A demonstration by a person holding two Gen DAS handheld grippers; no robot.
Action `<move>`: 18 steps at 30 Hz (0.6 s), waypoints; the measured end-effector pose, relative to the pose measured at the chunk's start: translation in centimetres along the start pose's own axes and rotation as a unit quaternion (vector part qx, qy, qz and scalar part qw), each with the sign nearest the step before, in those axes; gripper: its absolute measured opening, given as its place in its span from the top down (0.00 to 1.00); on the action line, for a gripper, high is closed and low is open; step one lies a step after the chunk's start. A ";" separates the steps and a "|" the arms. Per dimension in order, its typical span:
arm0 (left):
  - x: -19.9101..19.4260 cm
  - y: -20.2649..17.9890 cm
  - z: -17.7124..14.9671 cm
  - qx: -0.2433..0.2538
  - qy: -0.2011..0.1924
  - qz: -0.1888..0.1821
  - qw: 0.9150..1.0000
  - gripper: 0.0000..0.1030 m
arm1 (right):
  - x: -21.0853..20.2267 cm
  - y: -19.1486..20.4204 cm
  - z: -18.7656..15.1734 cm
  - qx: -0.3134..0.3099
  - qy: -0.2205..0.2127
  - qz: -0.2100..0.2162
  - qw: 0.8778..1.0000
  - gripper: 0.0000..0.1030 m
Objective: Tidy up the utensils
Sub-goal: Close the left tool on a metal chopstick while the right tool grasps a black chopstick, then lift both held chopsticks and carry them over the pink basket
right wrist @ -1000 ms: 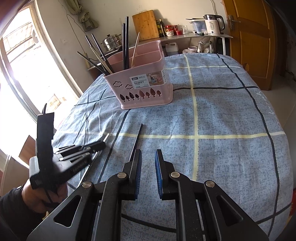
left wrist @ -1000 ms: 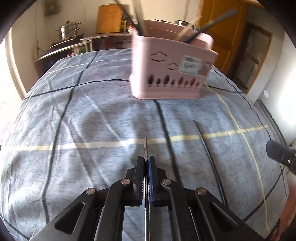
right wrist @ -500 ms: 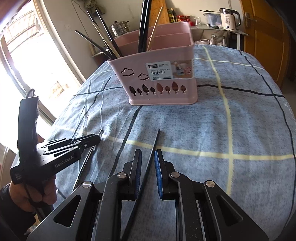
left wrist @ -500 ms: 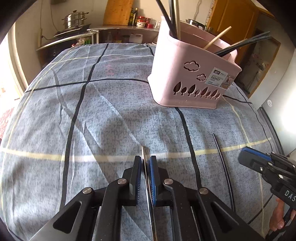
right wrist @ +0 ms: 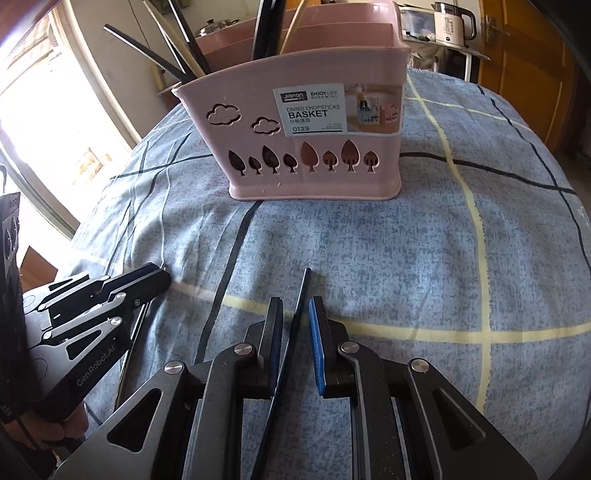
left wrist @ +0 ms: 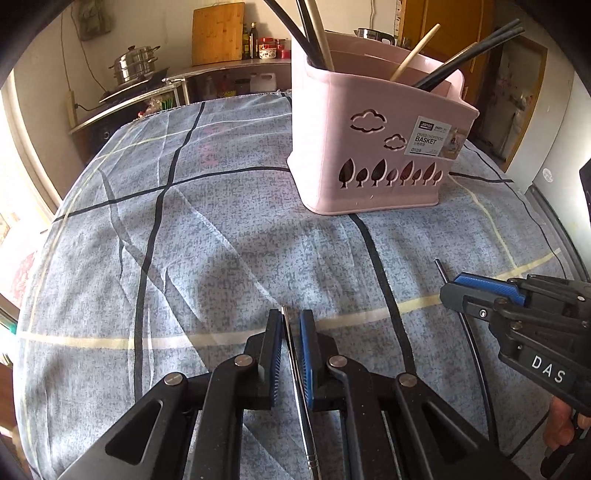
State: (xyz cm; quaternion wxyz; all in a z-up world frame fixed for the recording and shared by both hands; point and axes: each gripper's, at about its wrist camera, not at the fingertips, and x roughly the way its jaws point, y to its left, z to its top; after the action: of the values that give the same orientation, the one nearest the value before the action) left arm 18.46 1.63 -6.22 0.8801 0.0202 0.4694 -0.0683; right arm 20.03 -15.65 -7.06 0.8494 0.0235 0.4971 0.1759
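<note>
A pink divided chopstick basket (left wrist: 373,155) stands on the blue checked cloth and holds several black and wooden chopsticks; it also shows in the right wrist view (right wrist: 314,147). My left gripper (left wrist: 291,325) straddles a thin metal chopstick (left wrist: 297,384) lying on the cloth, jaws slightly apart around it. My right gripper (right wrist: 295,314) straddles a black chopstick (right wrist: 291,339) on the cloth, jaws apart with a gap on each side. The right gripper also shows in the left wrist view (left wrist: 480,295) over that black chopstick (left wrist: 469,332). The left gripper shows in the right wrist view (right wrist: 147,280).
The cloth-covered table (left wrist: 184,229) drops off at its edges on all sides. A counter with a steel pot (left wrist: 136,66) and cutting board (left wrist: 218,33) stands behind it. A kettle (right wrist: 452,20) and a wooden door (right wrist: 528,66) are at the back right.
Both grippers moved forward toward the basket. The left jaws, shut on the metal chopstick a second ago, have parted slightly. The right gripper slid over the black chopstick, now between its jaws.
</note>
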 end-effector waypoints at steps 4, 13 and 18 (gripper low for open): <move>0.1 -0.3 0.1 -0.005 0.003 0.002 1.000 0.96 | 0.2 0.7 0.3 -0.016 0.004 -0.013 1.000 0.94; -1.9 1.1 1.2 -0.039 -0.006 -0.029 0.999 0.97 | -3.0 0.2 1.2 -0.014 -0.030 0.020 0.999 0.95; -4.9 0.9 2.4 -0.039 -0.037 -0.046 0.997 0.97 | -6.1 0.0 1.7 -0.015 -0.063 0.032 0.997 0.95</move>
State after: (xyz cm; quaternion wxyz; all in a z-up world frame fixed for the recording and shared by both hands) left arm 17.89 2.77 -0.85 0.8930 -0.0385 0.4390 -0.0913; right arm 18.80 -17.33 -1.07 0.8733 0.0373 0.4387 0.2085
